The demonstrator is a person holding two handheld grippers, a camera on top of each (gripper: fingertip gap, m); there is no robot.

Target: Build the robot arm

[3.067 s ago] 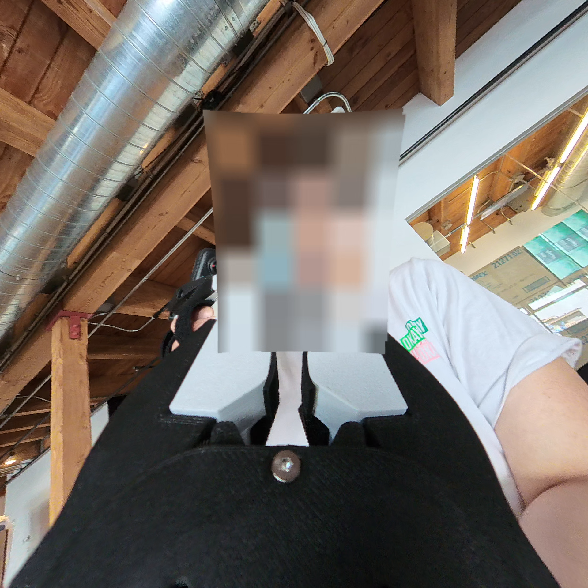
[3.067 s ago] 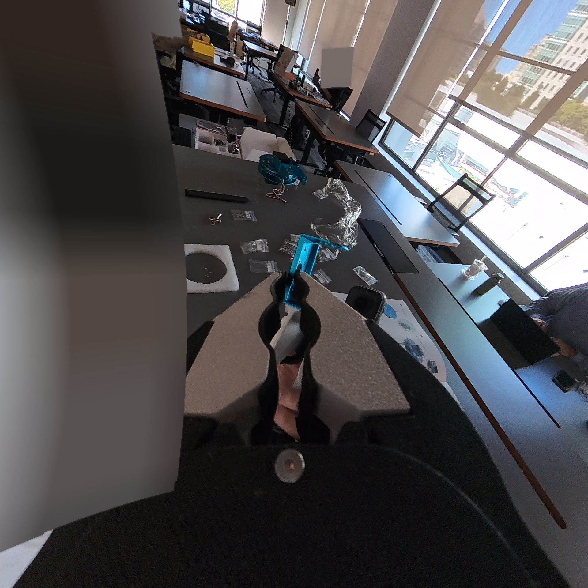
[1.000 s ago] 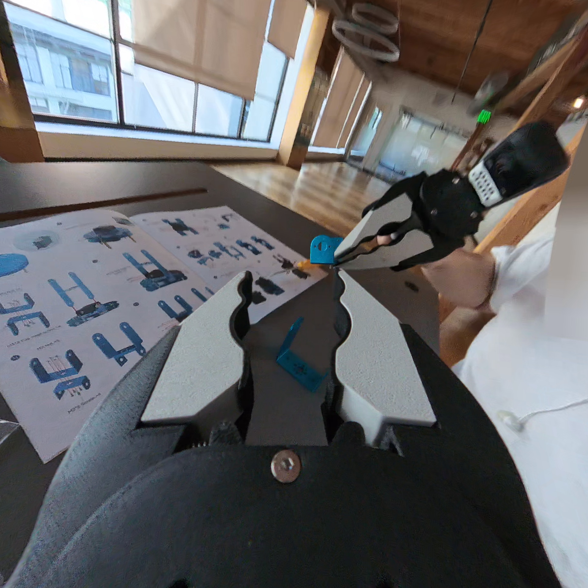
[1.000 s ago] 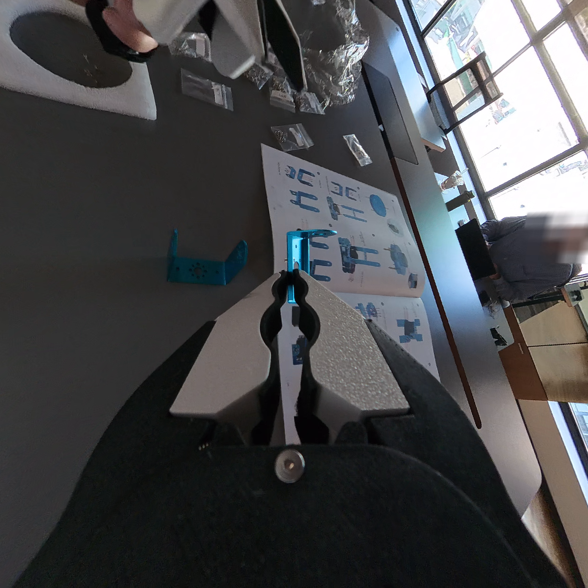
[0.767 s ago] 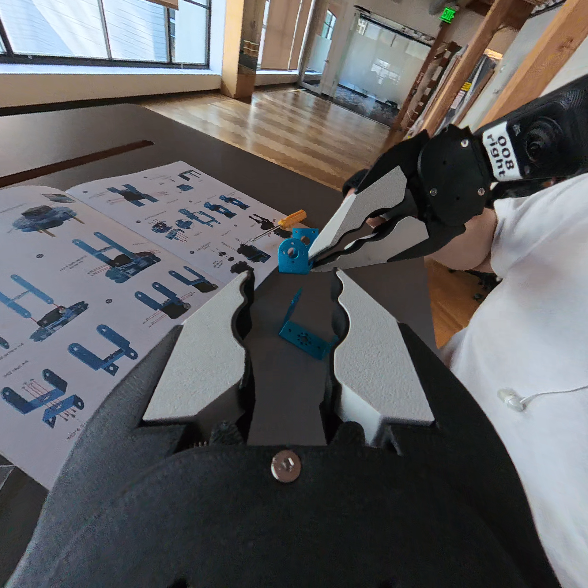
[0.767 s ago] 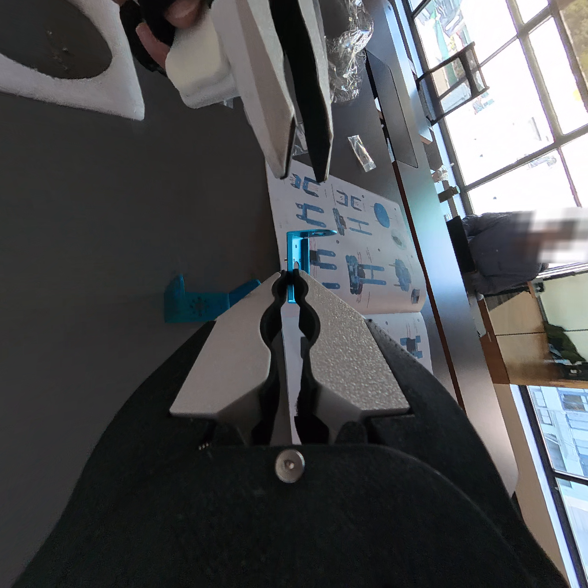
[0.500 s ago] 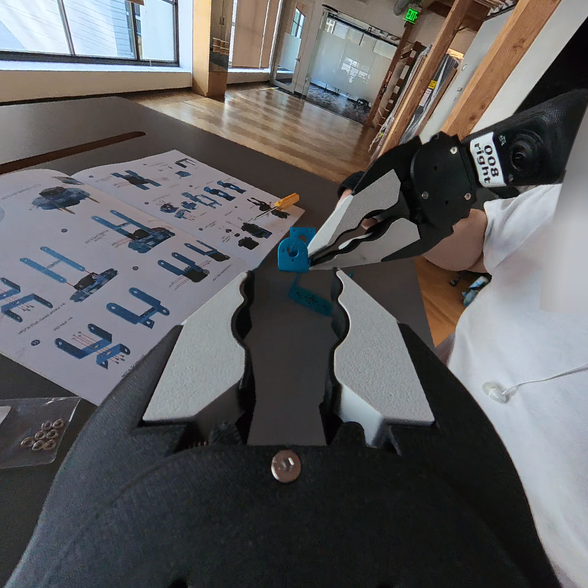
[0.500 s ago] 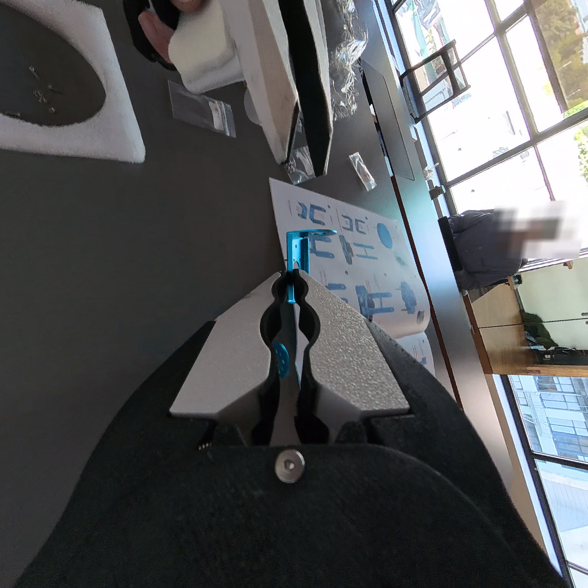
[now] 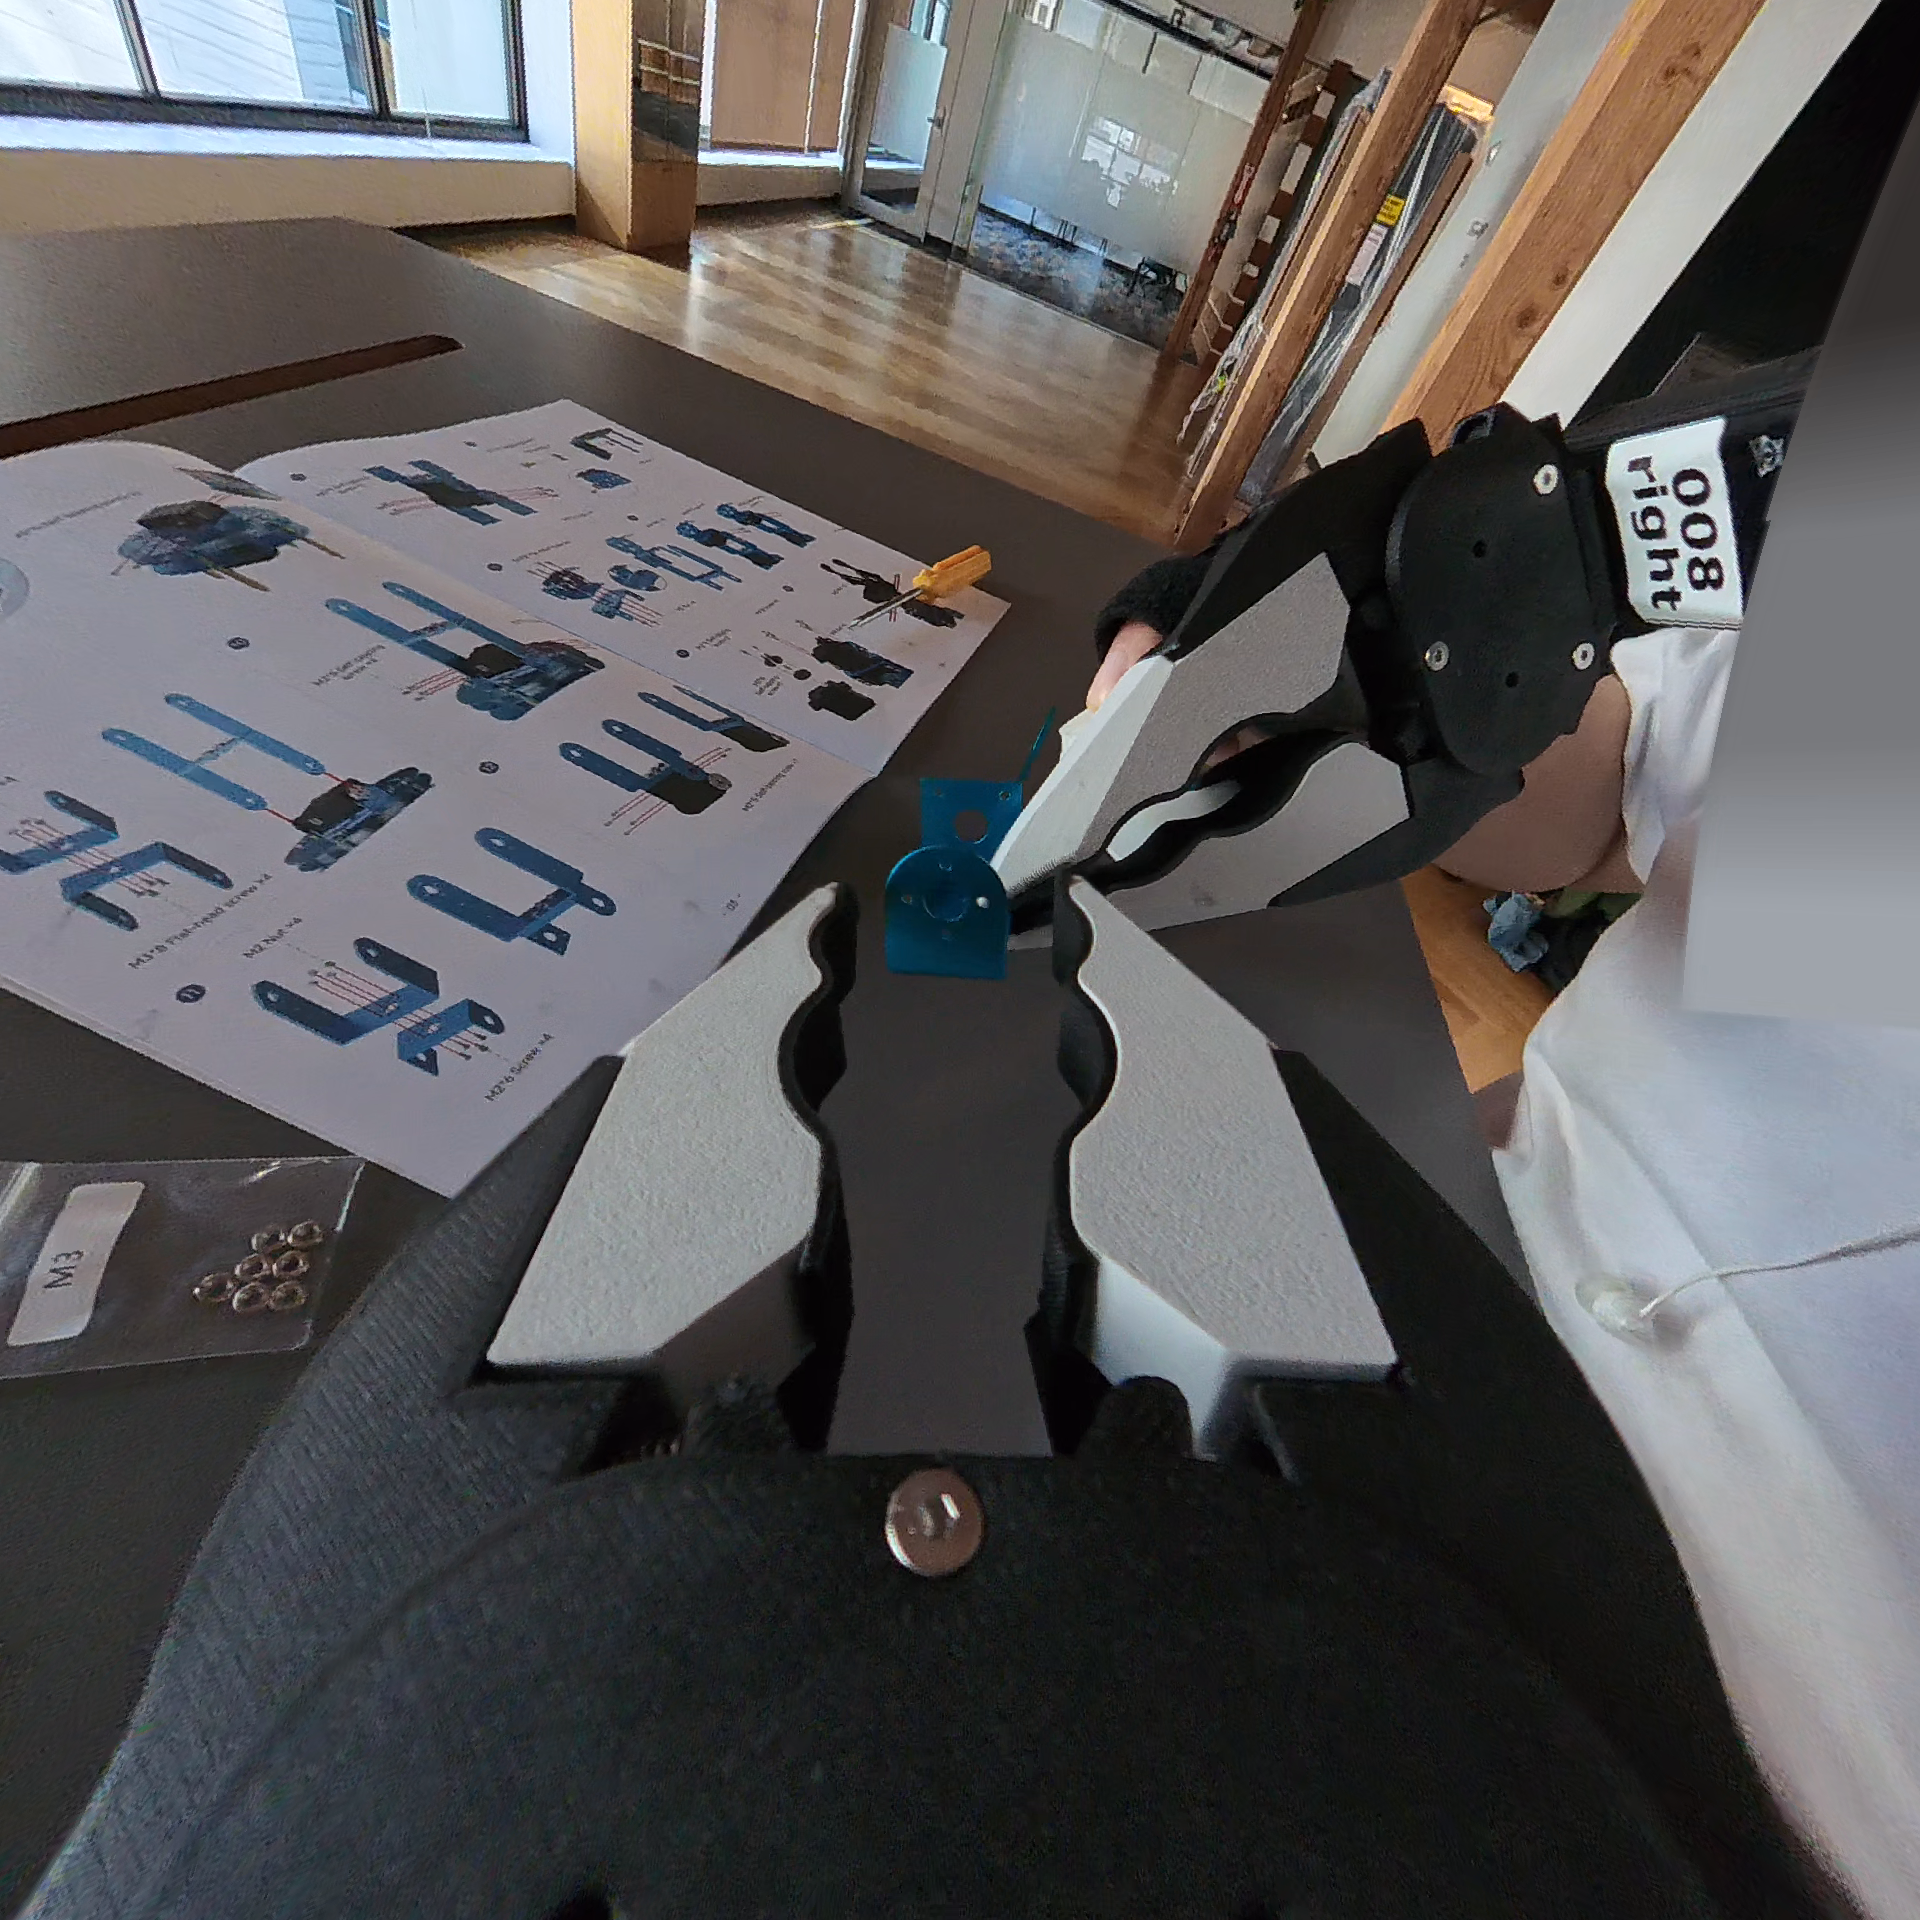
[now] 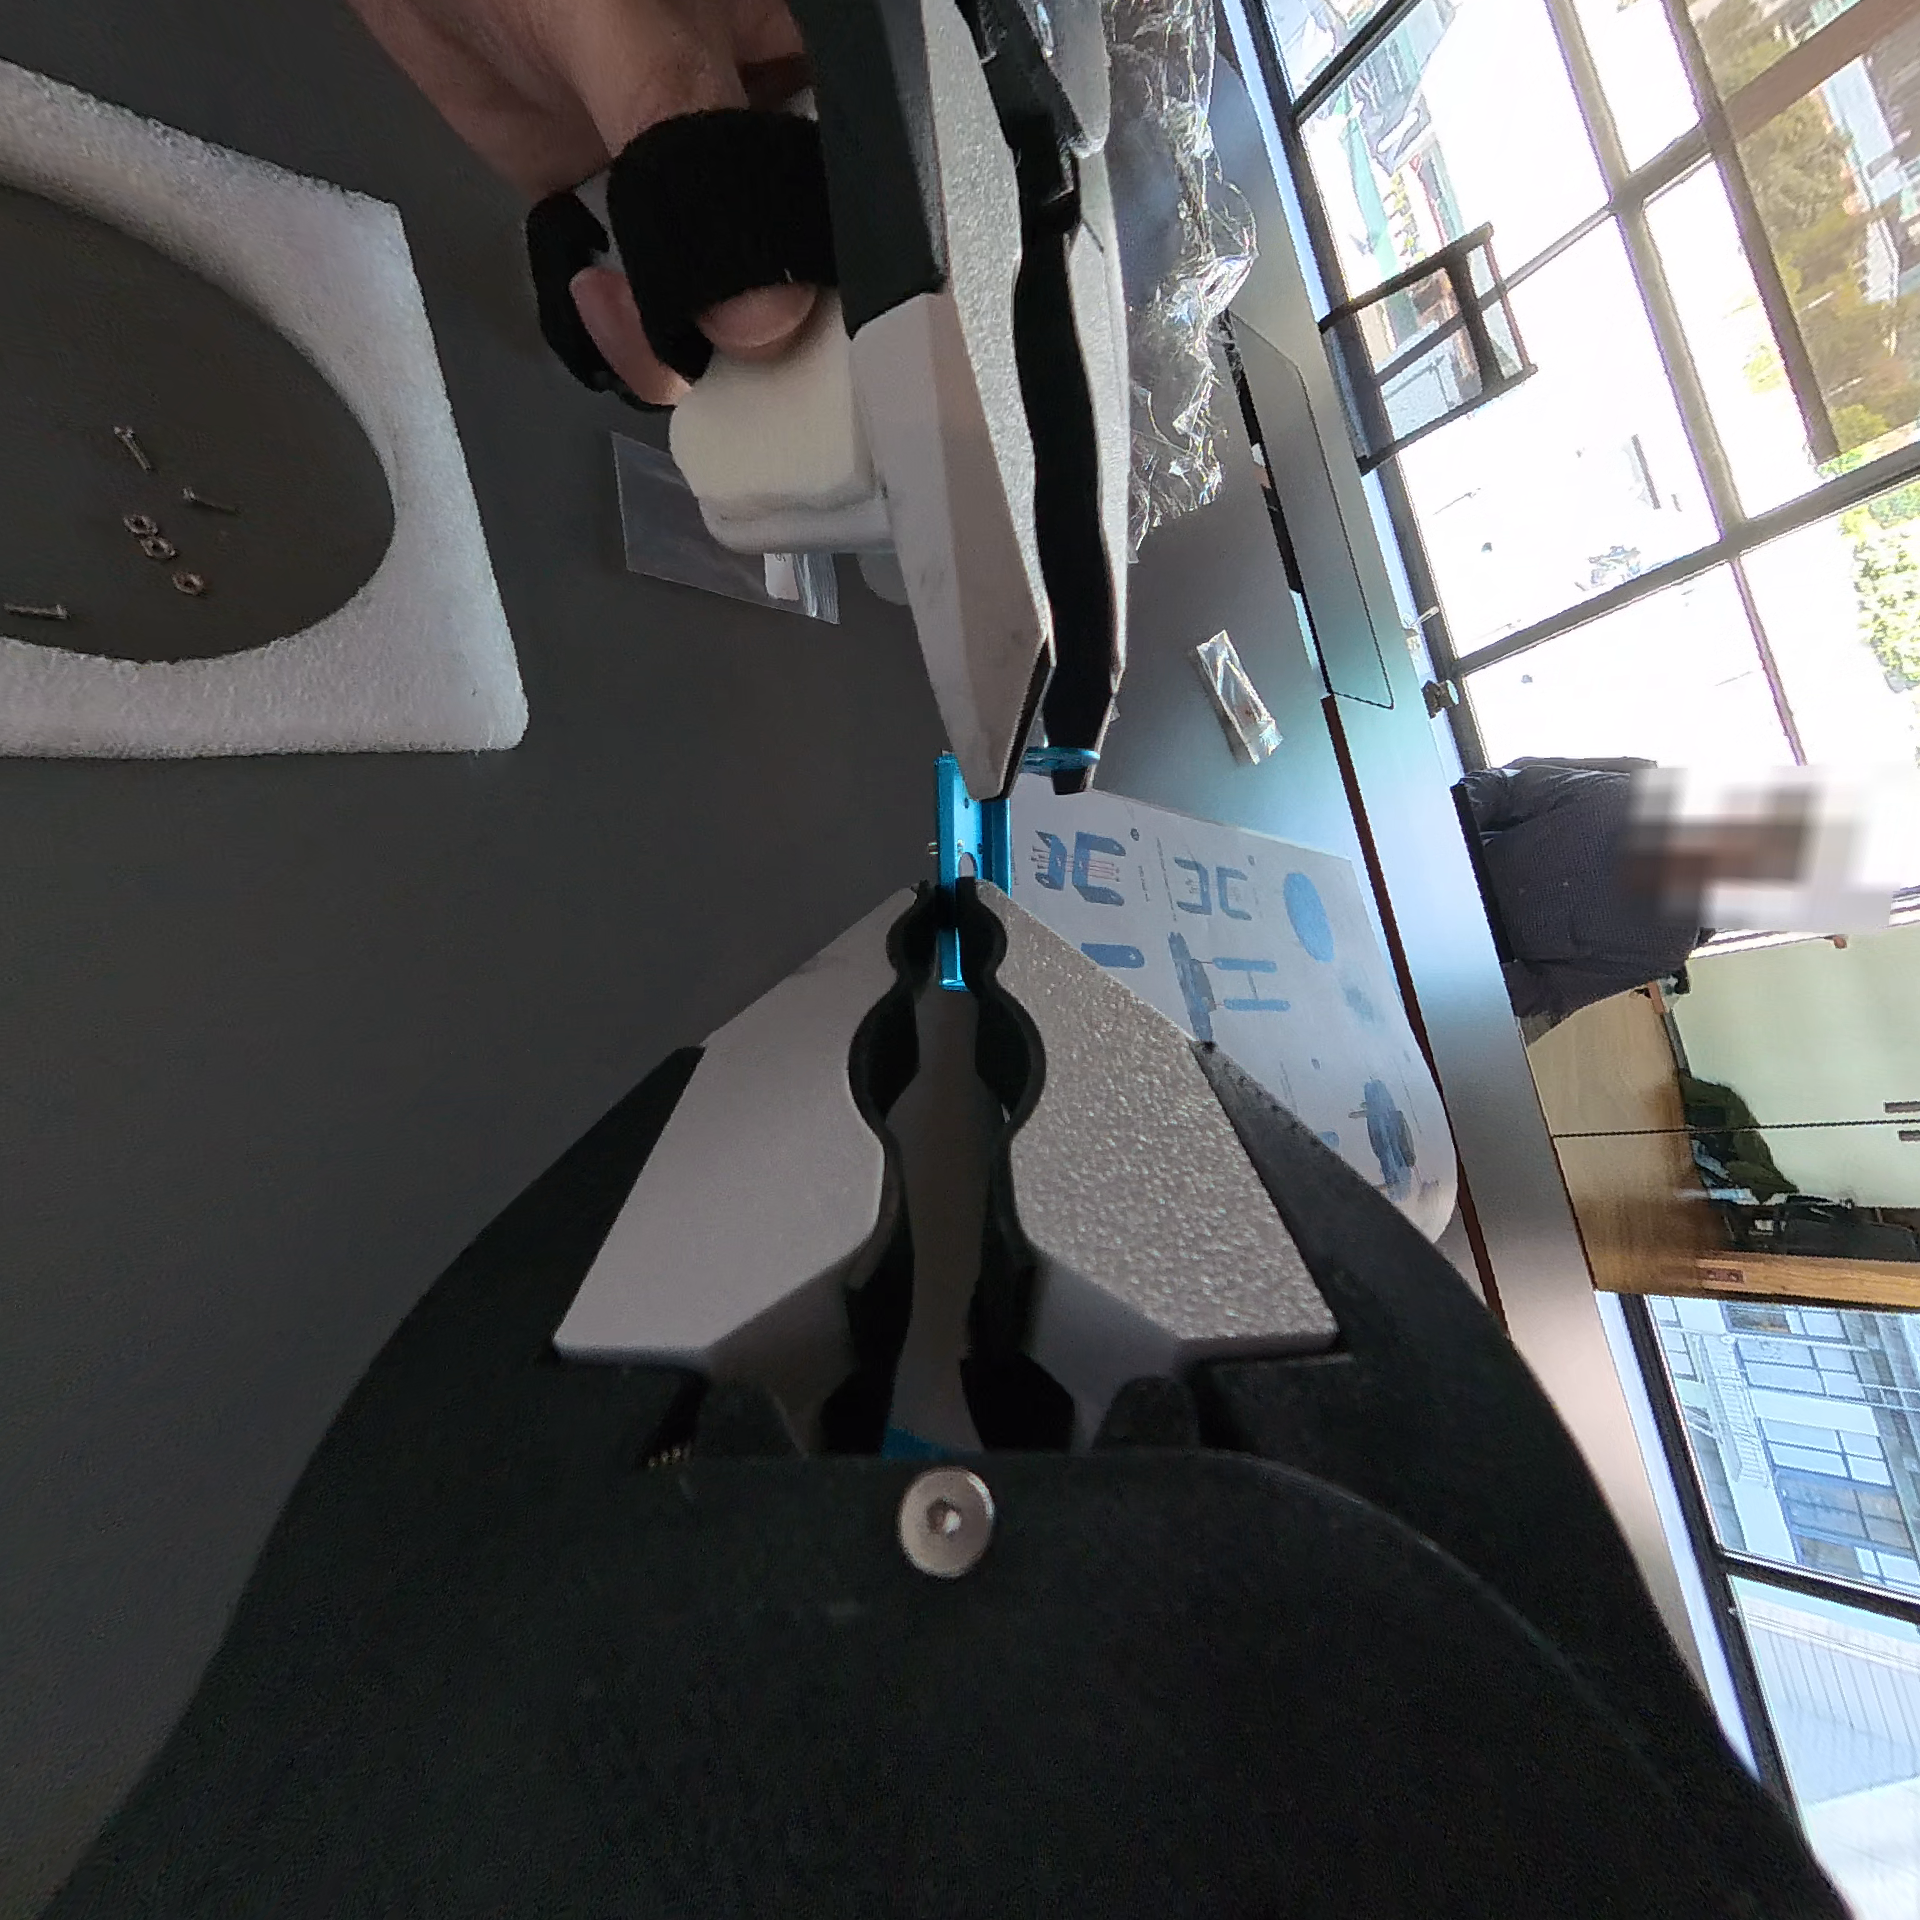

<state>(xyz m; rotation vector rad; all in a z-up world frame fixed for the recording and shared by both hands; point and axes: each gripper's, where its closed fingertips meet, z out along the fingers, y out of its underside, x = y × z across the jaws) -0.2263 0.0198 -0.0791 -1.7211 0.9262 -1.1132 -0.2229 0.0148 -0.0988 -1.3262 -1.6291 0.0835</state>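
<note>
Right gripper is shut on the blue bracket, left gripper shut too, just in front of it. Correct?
Not quite. The left gripper is open, its fingers spread wide apart with the blue bracket just ahead of the gap; the left wrist view shows it. The right gripper is indeed shut on the bracket.

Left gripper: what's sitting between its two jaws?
In the left wrist view, the blue bracket sits at the mouth of the open left gripper, held by the right gripper. Behind it, only bare dark table shows.

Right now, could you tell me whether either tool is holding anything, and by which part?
The right tool pinches the blue bracket by one flat end flange. The left tool is open around its other end, holding nothing.
</note>
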